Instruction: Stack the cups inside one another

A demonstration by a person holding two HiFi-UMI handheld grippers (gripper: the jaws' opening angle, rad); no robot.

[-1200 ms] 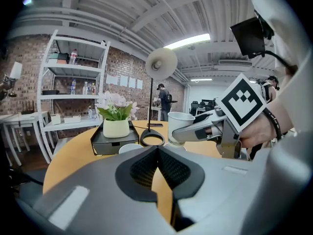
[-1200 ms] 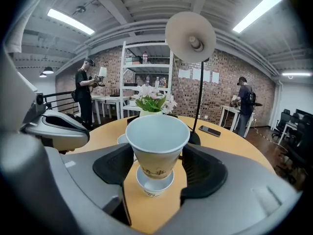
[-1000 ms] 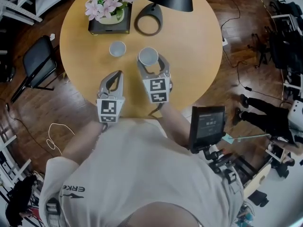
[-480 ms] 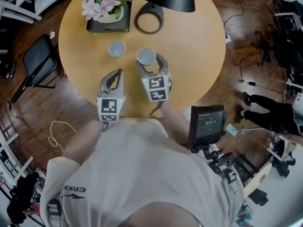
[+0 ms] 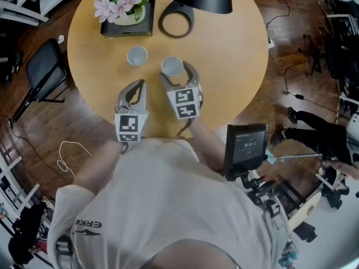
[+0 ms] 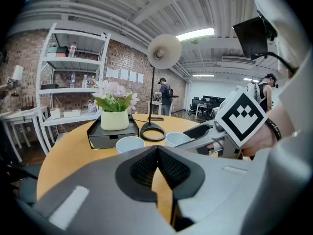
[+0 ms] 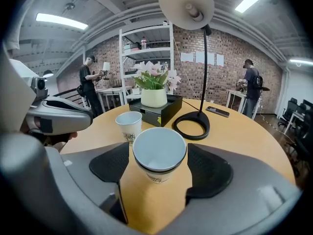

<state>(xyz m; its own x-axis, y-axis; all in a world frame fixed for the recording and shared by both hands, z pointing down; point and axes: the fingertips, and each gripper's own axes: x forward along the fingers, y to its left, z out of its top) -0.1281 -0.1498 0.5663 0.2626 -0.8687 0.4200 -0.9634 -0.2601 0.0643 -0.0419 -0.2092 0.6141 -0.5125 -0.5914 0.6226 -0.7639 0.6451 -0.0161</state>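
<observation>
Left gripper (image 6: 157,153) sits nearest, low by the table edge. Its jaws are pressed together with nothing in them, the ribbed black pads meeting in a seam. Right gripper (image 5: 175,74) is just ahead, jaws spread wide and only now opened out further. The near cup (image 7: 159,153) stands upright between them on the round table (image 5: 235,49), pads clear of its wall on both sides, so no grip yet. Second cup (image 7: 129,124) stands a little beyond and to the left, also upright, apart from the first. Nothing is nested, so the whole task is still to do. The step in hand looks like closing on the near cup, then lifting it and lowering it into the other. Both cups appear to be thin white paper, tapered, with a rolled rim and small dark print low on the wall. They are probably light and easy to crush or tip. Tabletop is smooth, matte, yellow-tan. Further back stand a black ring-shaped lamp base (image 5: 176,22) with a thin stem, and a pale pot of pink flowers (image 5: 123,7) on a flat black box (image 5: 126,31).
</observation>
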